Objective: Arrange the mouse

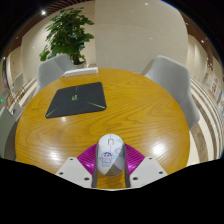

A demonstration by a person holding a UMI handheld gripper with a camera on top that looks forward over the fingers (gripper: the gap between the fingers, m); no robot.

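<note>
— Looking from the left, what have you got?

— Far left there's a plant [66,34] with broad green leaves, standing back by the pale wall. Nearer than that, a grey chair [55,69] is pushed up to the far left edge of the table [150,115].

— And the table itself?

— Round, wood-toned, shiny enough to catch the ceiling lights. On its left half lies a dark mat [76,99], flat, with its near corner pointing toward us. It sits well apart from everything else on the surface.

— Where's the mouse?

— Near edge, about the middle. The mouse [110,153] is white, lying lengthwise between the two fingers, and it stays well clear of the mat.

— Is the gripper holding it?

— Looks that way. The gripper [111,163] has its fingers drawn in narrow, and the magenta pads [90,157] sit tight against the mouse's left and right flanks with no gap I can make out. Whether the mouse is lifted or still resting on the wood, I can't tell from here.

— Anything further right?

— A second grey chair [168,76] at the far right edge of the table, angled toward it. Beyond that, just the light wall.
</note>
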